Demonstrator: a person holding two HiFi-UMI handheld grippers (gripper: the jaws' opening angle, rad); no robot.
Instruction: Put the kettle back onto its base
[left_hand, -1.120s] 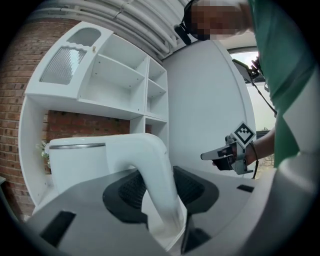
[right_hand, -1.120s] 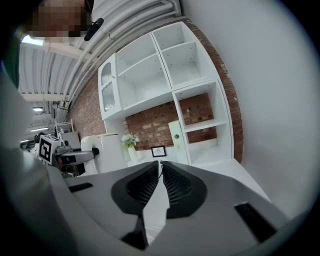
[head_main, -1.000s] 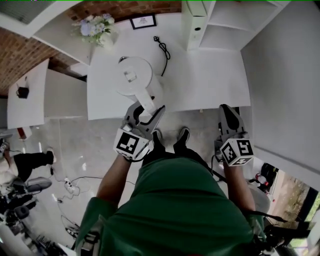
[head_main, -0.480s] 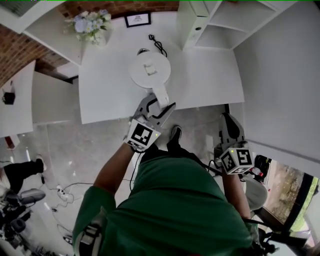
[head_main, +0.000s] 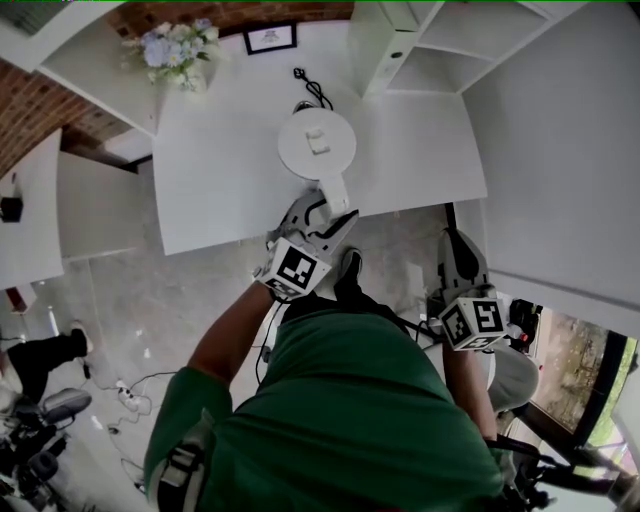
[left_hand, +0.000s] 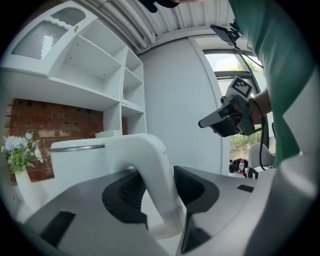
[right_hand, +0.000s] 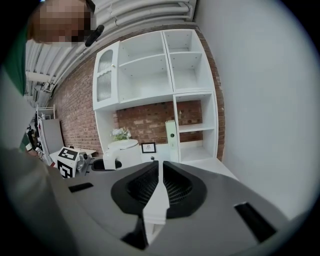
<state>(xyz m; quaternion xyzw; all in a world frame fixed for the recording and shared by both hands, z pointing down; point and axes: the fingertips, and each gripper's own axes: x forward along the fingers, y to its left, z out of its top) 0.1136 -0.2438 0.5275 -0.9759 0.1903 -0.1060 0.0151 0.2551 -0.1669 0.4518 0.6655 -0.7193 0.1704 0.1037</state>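
Observation:
A white kettle (head_main: 316, 143) is over the white table (head_main: 220, 170), just in front of a black cord (head_main: 312, 88). My left gripper (head_main: 322, 212) is shut on the kettle's handle (head_main: 336, 188). In the left gripper view the handle (left_hand: 150, 170) runs between the pads and the kettle body (left_hand: 80, 160) is beyond. A dark sliver of the base (head_main: 303, 105) peeks out behind the kettle; I cannot tell whether the kettle rests on it. My right gripper (head_main: 458, 255) hangs off the table's front right corner, shut and holding nothing (right_hand: 159, 172).
A white shelf unit (head_main: 400, 40) stands at the table's back right. A vase of flowers (head_main: 165, 55) and a small picture frame (head_main: 270, 38) are at the back left. A white wall (head_main: 560, 150) runs close on the right.
The left gripper has carried the kettle to the right and lower, to just in front of the cord. The right gripper has shifted only slightly and stays shut.

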